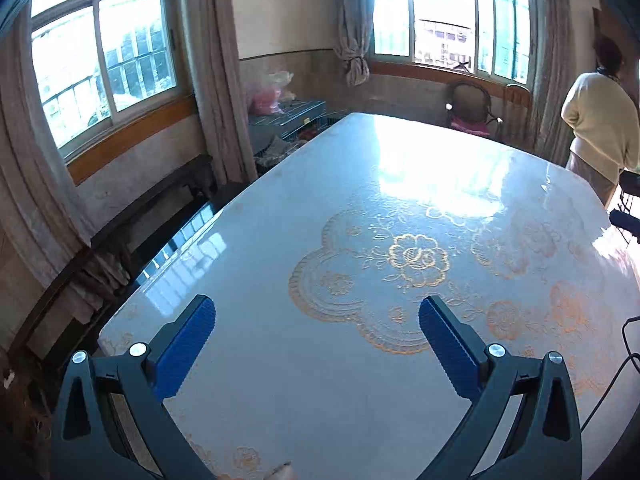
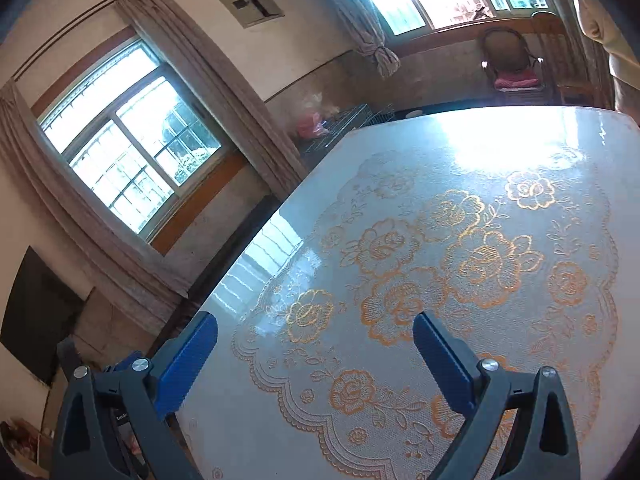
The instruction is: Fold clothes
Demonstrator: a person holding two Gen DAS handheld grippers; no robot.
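Left tool (image 1: 317, 314): released. The two blue ribbed pads (image 1: 186, 344) stand wide apart and hold nothing. The tool hangs above the near part of the bench (image 1: 280, 240), with no contact visible between pads and surface.

Right tool (image 2: 315, 332): released. Its blue pads (image 2: 188, 360) are likewise spread wide with nothing between them. It hangs above the near left part of the bench, tilted so that the bench edge runs diagonally through the right wrist view.

Bench: a glossy white surface with rounded corners, covered by a lace-pattern cloth (image 2: 460, 260) printed with orange-gold roses. Strong window glare lies on the far half.

Clothes: no garment appears on the bench in either view. A small pale scrap (image 1: 282, 470) shows at the bottom edge of the left wrist view; what it is cannot be told.

Surroundings: two windows (image 1: 104, 64) with grey curtains (image 1: 212, 72) stand behind the bench. A blue wire crate (image 1: 296, 114) with a pink bag (image 1: 266, 98) sits in the far corner. A chair (image 1: 472, 108) with a pink cushion stands under the far window. A person in a cream top (image 1: 600, 120) stands beyond the far right corner of the bench, facing away. A dark cable (image 1: 616, 376) crosses the right edge of the bench.
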